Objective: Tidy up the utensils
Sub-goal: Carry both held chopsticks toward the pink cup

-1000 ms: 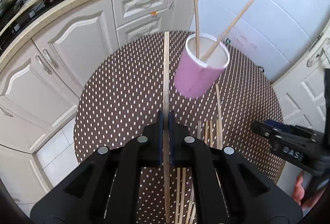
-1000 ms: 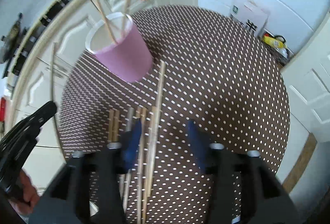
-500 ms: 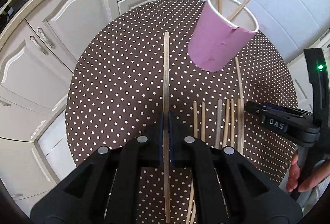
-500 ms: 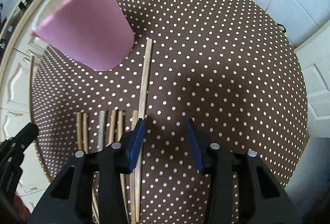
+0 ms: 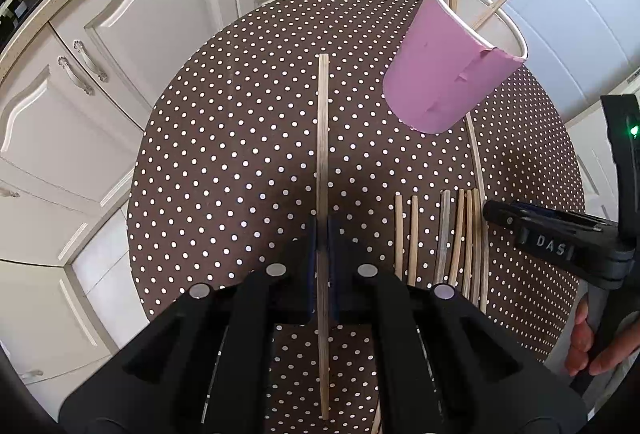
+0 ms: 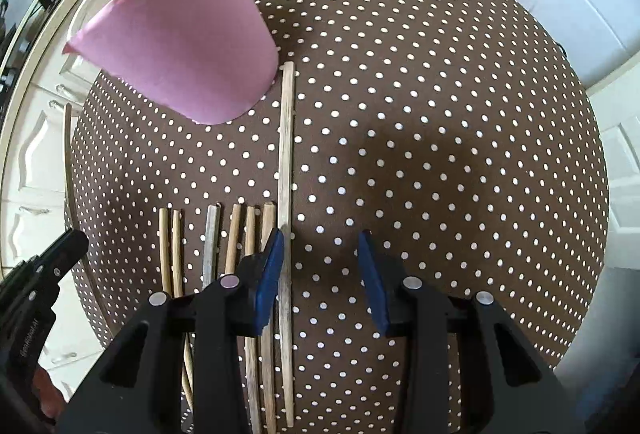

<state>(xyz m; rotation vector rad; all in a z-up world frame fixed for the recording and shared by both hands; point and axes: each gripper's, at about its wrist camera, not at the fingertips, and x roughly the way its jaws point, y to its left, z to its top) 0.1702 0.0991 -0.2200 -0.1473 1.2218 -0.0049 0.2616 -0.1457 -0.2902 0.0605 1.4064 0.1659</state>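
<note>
Left fingers (image 5: pixel 322 234) pinch one chopstick (image 5: pixel 322 138); right fingers (image 6: pixel 320 266) spread over another chopstick (image 6: pixel 285 154). Next I close, then lift both to the cup (image 5: pixel 448 74).

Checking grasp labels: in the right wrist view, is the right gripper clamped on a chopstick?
No. The right gripper stands open, the long chopstick beside only its left pad.

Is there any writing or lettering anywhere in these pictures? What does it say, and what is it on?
"DAS": pale raised letters on the black body of the right gripper, seen from the left wrist view.
Small pale lettering runs along the body of the left gripper at the lower left of the right wrist view; too small and blurred to read.
Nothing is written on the pink cup, the chopsticks or the dotted tablecloth.
</note>
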